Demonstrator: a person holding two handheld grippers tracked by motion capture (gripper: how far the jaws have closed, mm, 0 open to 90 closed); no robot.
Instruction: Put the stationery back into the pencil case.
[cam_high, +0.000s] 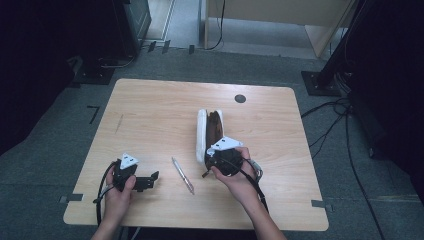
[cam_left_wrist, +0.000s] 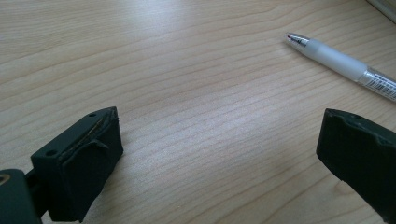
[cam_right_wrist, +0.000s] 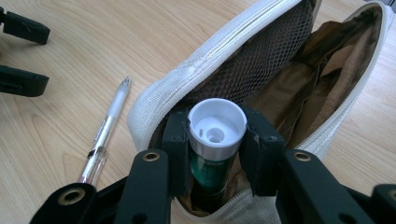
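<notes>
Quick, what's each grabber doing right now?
Left gripper: open, empty, near the clear plastic pen.
Right gripper: shut on a green tube with a white cap, over the open white zip pouch.

In the right gripper view the lower part of the green glue stick with the white cap (cam_right_wrist: 216, 154) is sunk out of sight in the open white zipped pouch with the brown lining (cam_right_wrist: 224, 51), between the right tongs (cam_right_wrist: 217, 154); the pouch's far end is cut off by the top edge; in the left gripper view the clear plastic pen (cam_left_wrist: 341, 63) runs off the right edge, its label print too small to read; in the high view the right tongs' tips are hidden behind the hand (cam_high: 235, 172).
</notes>
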